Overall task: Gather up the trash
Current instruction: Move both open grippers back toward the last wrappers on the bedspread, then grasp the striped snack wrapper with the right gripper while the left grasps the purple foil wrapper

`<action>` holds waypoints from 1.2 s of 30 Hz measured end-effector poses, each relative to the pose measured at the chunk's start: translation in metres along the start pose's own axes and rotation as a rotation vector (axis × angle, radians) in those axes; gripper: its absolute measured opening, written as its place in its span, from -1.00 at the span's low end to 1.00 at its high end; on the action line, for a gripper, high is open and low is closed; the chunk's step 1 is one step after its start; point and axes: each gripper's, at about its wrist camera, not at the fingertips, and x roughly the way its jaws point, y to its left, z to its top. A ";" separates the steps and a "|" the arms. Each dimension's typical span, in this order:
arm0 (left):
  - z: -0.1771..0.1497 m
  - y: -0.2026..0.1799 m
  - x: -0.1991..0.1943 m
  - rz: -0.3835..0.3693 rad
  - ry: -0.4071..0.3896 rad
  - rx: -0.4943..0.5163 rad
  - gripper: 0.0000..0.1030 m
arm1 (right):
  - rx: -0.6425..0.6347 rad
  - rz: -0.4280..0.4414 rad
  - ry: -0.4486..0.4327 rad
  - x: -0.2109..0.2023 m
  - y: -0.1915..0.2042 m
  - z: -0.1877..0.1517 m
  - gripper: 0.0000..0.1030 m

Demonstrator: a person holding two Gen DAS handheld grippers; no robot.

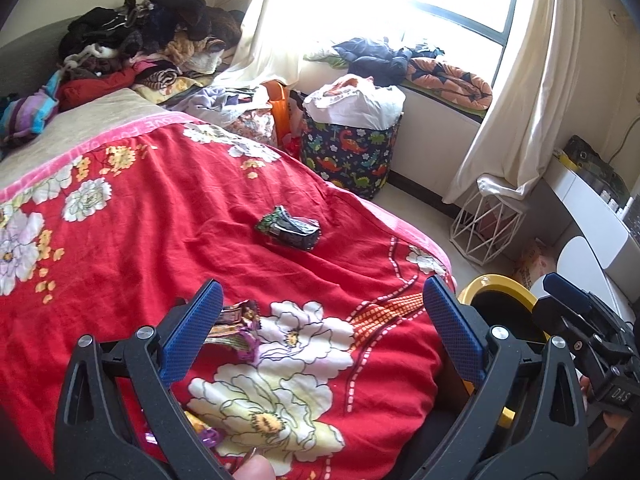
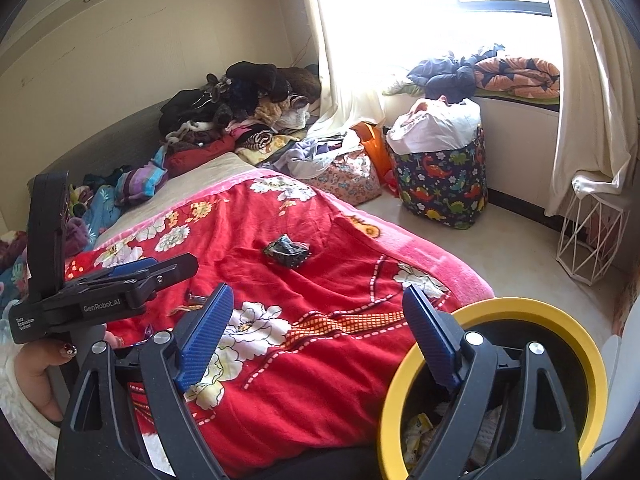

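Observation:
A crumpled dark wrapper lies on the red flowered blanket, ahead of both grippers; it also shows in the right wrist view. A patterned wrapper lies by my left gripper's left finger. My left gripper is open and empty above the blanket. My right gripper is open and empty at the bed's near edge. A yellow-rimmed trash bin stands beside the bed under the right finger, with wrappers inside. The left gripper shows at the left in the right wrist view.
A pile of clothes sits at the head of the bed. A dinosaur-print basket and a white wire stand stand on the floor by the window. A white desk is at the right.

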 end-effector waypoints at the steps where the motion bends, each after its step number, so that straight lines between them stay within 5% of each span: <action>1: 0.000 0.003 -0.001 0.007 0.000 -0.002 0.78 | -0.004 0.004 0.003 0.002 0.002 0.001 0.63; 14: -0.007 0.052 -0.014 0.098 0.003 -0.075 0.78 | -0.045 0.050 0.062 0.040 0.026 0.008 0.63; 26: -0.046 0.091 -0.008 0.169 0.127 -0.148 0.78 | -0.048 0.106 0.141 0.091 0.042 0.016 0.62; 36: -0.075 0.107 0.005 0.156 0.218 -0.218 0.78 | -0.099 0.214 0.275 0.141 0.076 0.003 0.26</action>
